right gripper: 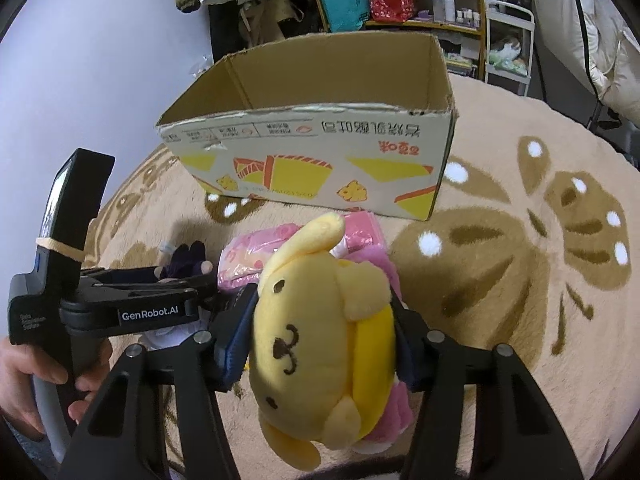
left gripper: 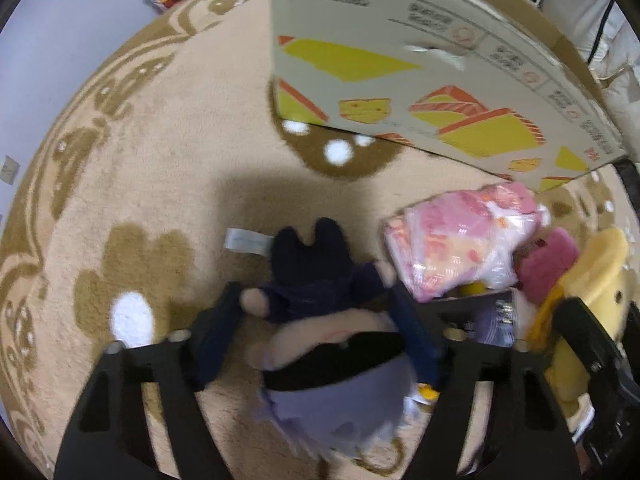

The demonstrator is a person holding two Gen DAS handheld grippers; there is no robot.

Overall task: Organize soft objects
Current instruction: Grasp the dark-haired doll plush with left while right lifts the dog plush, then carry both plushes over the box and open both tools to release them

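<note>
My left gripper (left gripper: 320,320) is shut on a plush doll (left gripper: 320,320) with a dark body, black blindfold and pale lilac hair, held just above the rug. My right gripper (right gripper: 324,320) is shut on a yellow dog plush (right gripper: 316,340) with a pink part behind it. The open cardboard box (right gripper: 320,148) with yellow and orange prints stands on the rug beyond both; it also shows in the left wrist view (left gripper: 420,72). A pink plastic-wrapped soft item (left gripper: 456,240) lies in front of the box, with a magenta plush piece (left gripper: 546,266) beside it.
A beige round rug (right gripper: 500,240) with brown patterns covers the floor. The left gripper body and a hand (right gripper: 48,360) sit at the left of the right wrist view. Shelves, bags and a rack (right gripper: 400,0) stand behind the box.
</note>
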